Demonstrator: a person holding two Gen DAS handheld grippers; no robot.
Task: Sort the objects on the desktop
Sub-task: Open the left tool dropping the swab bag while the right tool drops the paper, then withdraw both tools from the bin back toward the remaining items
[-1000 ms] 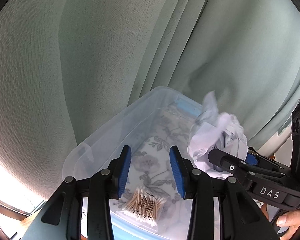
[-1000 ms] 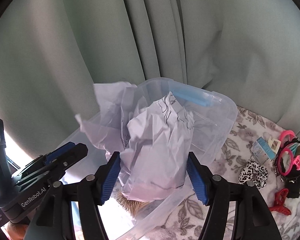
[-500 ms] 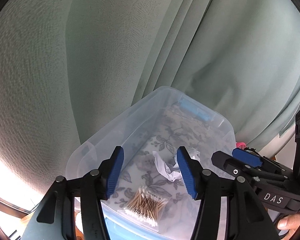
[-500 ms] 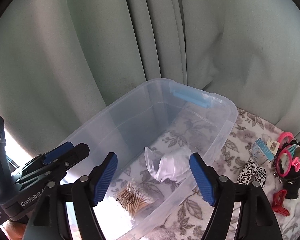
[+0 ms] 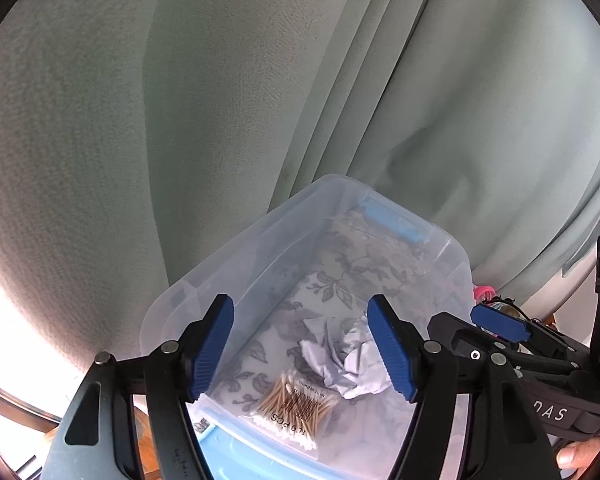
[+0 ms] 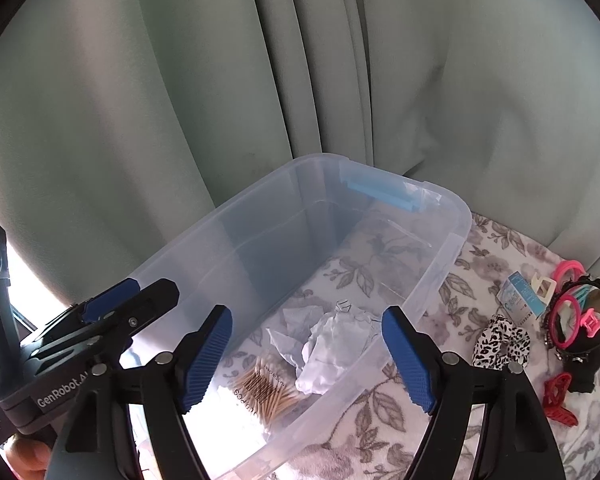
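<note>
A: Both our grippers hang empty over the clear plastic bin [image 6: 440,276]: the left gripper [image 5: 302,348] has just been opening its fingers, the right gripper [image 6: 308,354] stands wide.

B: The crumpled white paper ball [image 6: 332,344] lies in the bin between and below our right fingers, touching the bag of cotton swabs [image 6: 266,390].

A: Next, the leopard-print scrunchie [image 6: 500,342], right of those fingers on the floral worktop [image 6: 480,264]; we should lift clear of the rim first.

1 bin [image 6: 440,288], 1 paper wad [image 6: 336,344], 1 swab pack [image 6: 266,390], 2 claws [image 6: 306,354] [image 5: 300,352].
</note>
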